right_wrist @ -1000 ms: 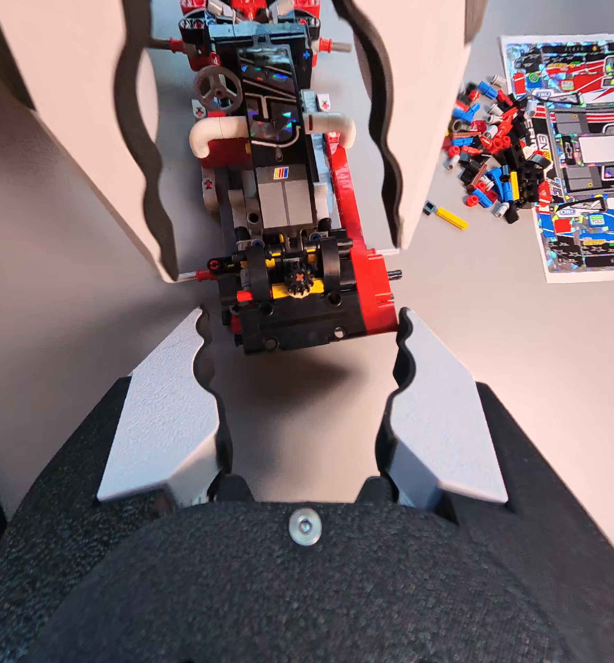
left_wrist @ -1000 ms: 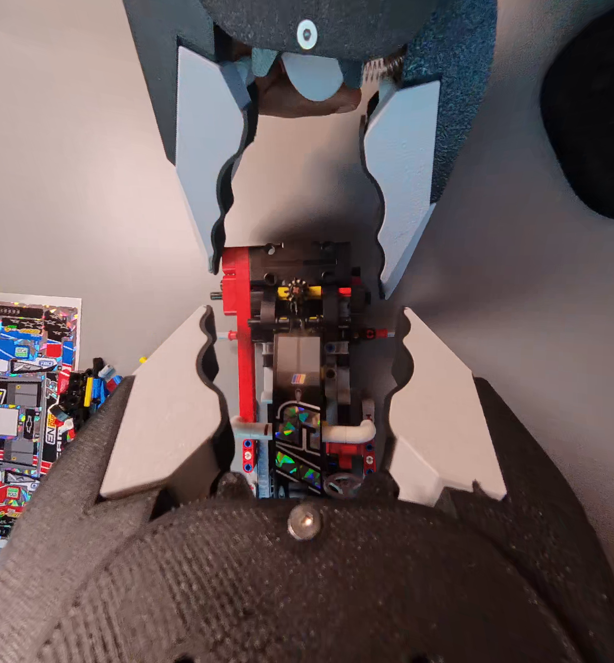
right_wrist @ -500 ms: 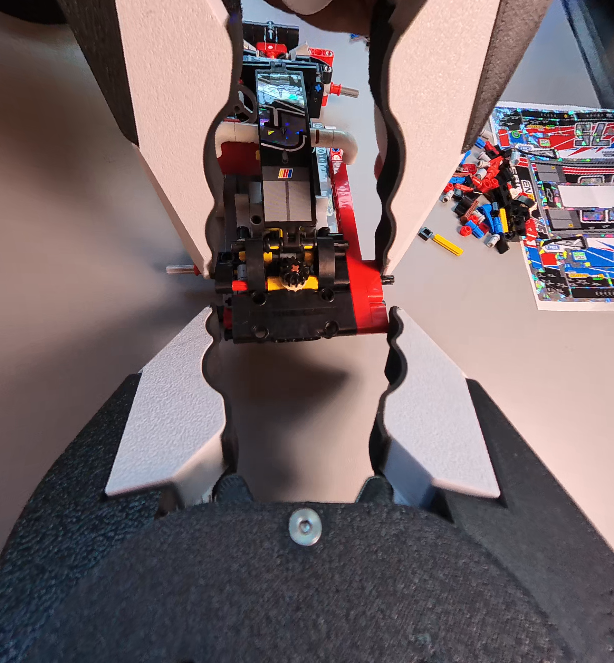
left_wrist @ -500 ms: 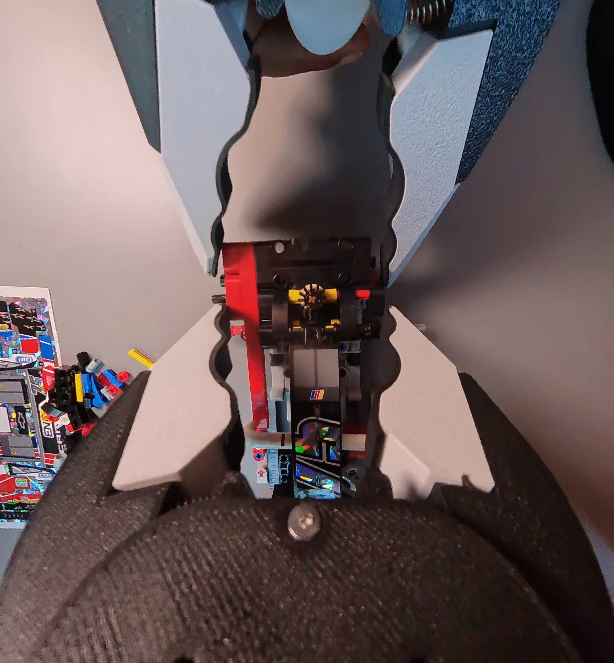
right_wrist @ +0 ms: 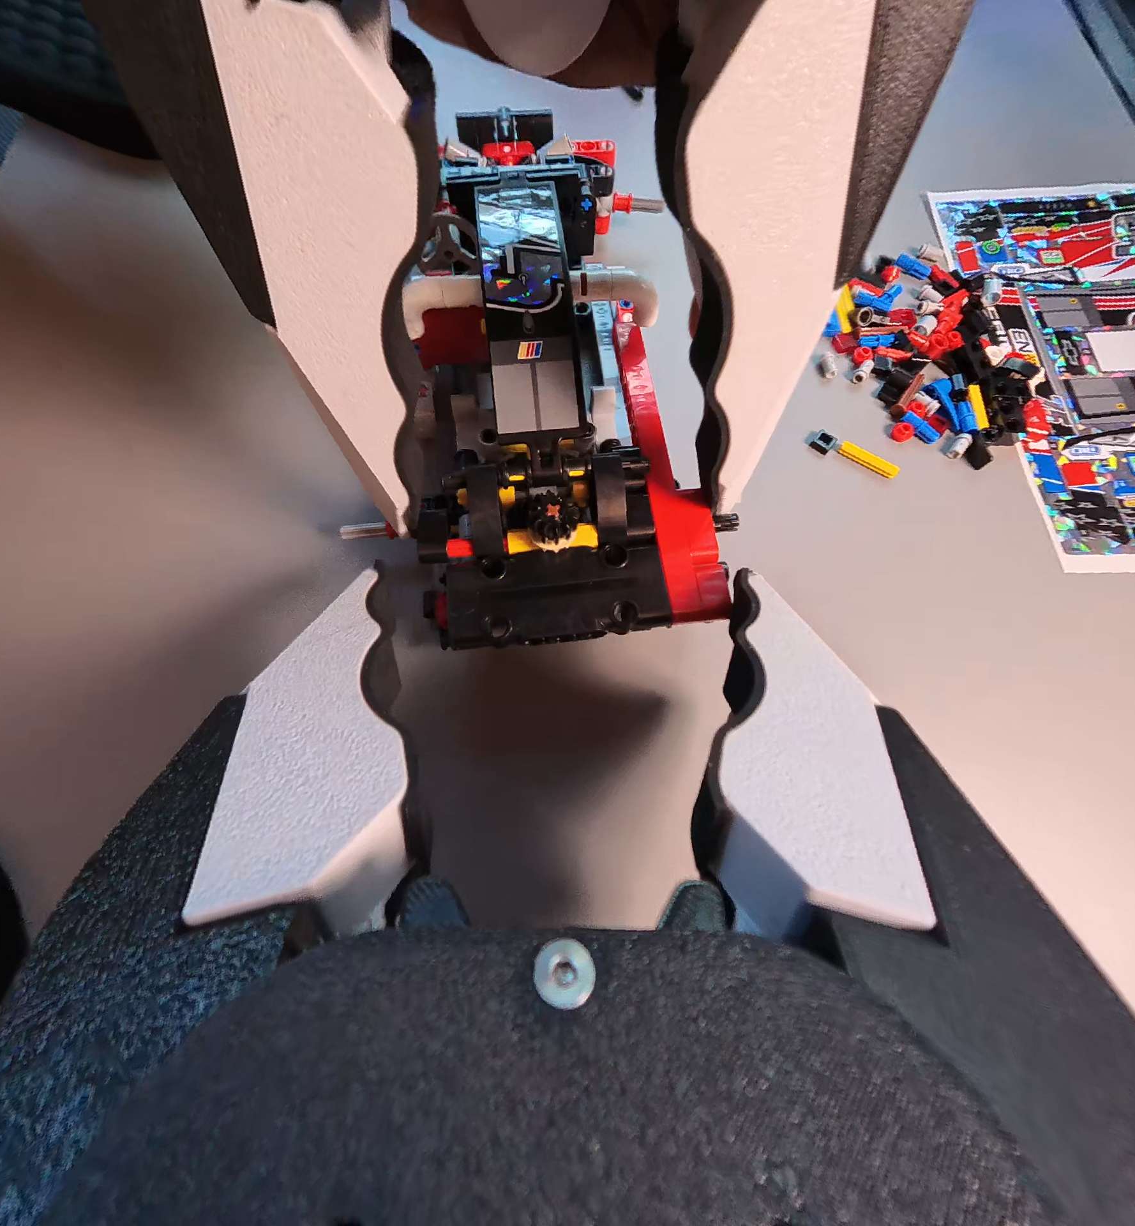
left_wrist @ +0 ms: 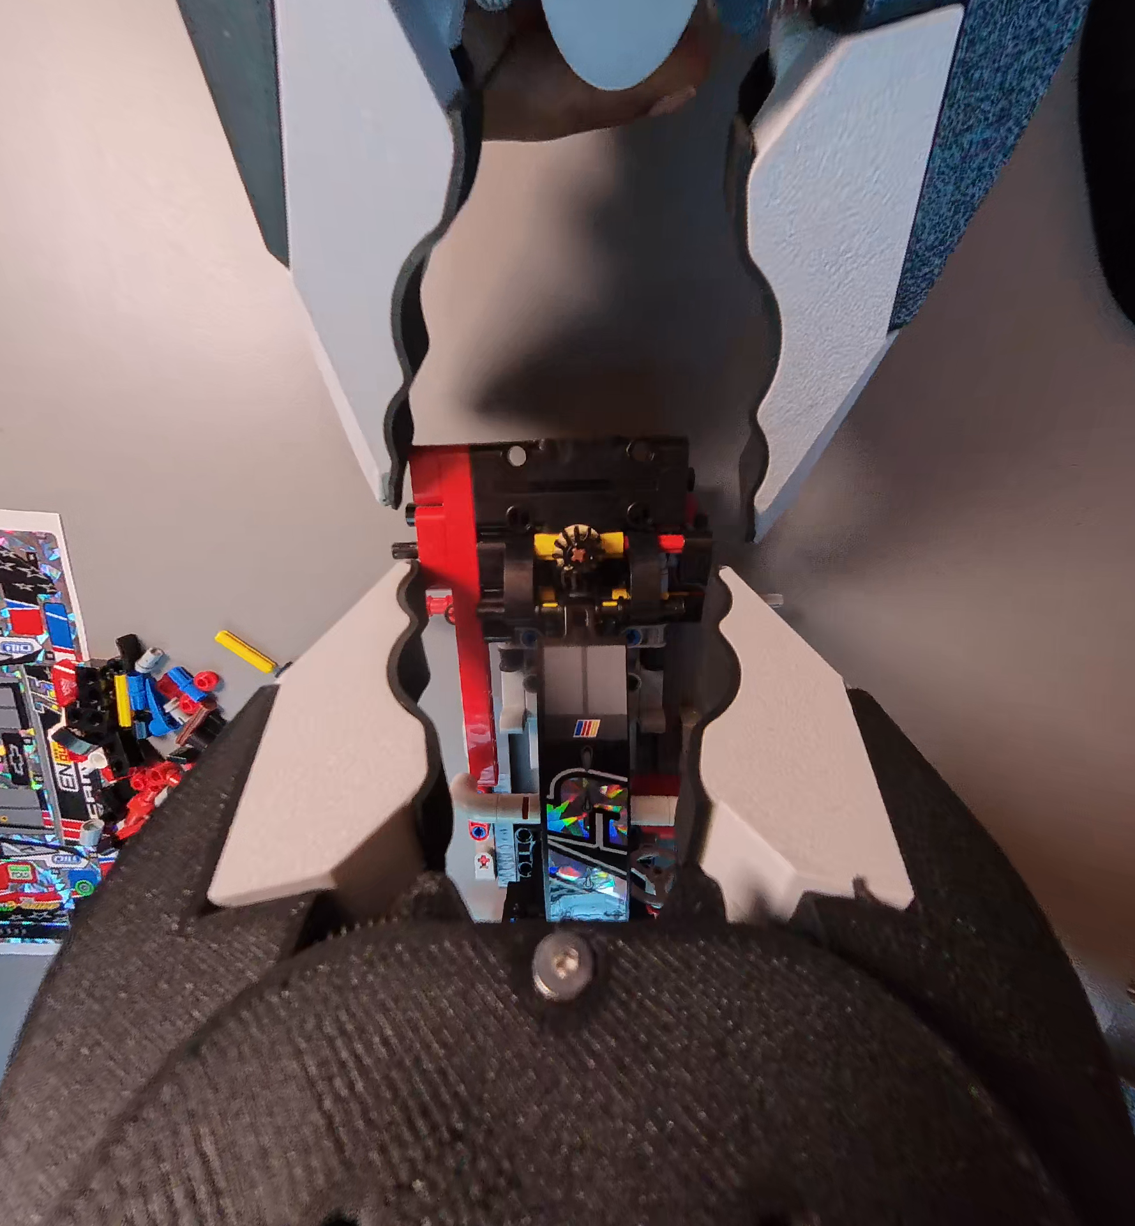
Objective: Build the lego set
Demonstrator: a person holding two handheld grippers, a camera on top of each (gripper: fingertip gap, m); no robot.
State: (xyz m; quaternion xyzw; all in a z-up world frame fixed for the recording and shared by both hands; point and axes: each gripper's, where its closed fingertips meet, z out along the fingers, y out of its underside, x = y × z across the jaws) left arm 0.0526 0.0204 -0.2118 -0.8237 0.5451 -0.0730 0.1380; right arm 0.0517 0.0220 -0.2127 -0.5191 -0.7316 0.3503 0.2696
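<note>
Moved: my left hand-held gripper (left_wrist: 561, 584) has closed in, clenched on the car (left_wrist: 571, 663).
Right hand-held gripper (right_wrist: 555, 587): released, straddling the car's rear end.
Car: above the table (right_wrist: 120, 464).
Hidden: its front, behind my left fingers (right_wrist: 326, 265).

Left tongs (left_wrist: 561, 590): pale fingers, wavy black pads, dark textured body, silver screw (left_wrist: 563, 963). Right tongs (right_wrist: 555, 584) built alike.
</note>
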